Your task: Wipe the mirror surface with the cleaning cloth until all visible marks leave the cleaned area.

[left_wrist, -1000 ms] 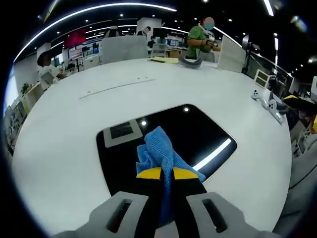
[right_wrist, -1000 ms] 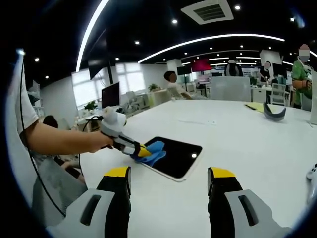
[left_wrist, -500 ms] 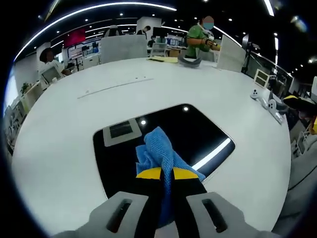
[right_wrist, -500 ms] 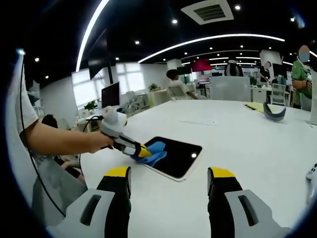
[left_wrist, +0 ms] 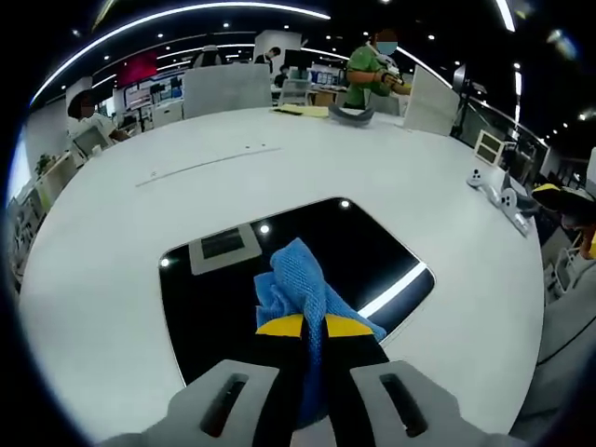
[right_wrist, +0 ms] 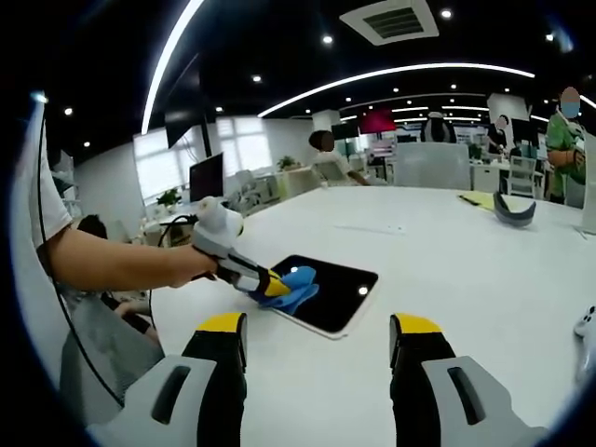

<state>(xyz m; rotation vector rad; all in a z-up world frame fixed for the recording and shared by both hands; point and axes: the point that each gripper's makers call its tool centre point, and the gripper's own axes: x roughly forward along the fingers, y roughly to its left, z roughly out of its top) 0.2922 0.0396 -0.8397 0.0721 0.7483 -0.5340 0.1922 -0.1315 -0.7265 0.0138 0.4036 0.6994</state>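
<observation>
Left hand-held gripper [left_wrist: 314,328], one cloth [left_wrist: 298,284], one mirror [left_wrist: 372,251].

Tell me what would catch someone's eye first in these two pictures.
First, the bright blue cloth, pinched in the left tool and pressed on the dark mirror lying flat on the white table. In the right gripper view, a person's arm holds that tool over the mirror's near corner, while the right tool hangs open and empty above the table.

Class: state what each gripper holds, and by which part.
The left gripper pinches the blue cloth by its bunched near end; the right gripper holds nothing.
</observation>
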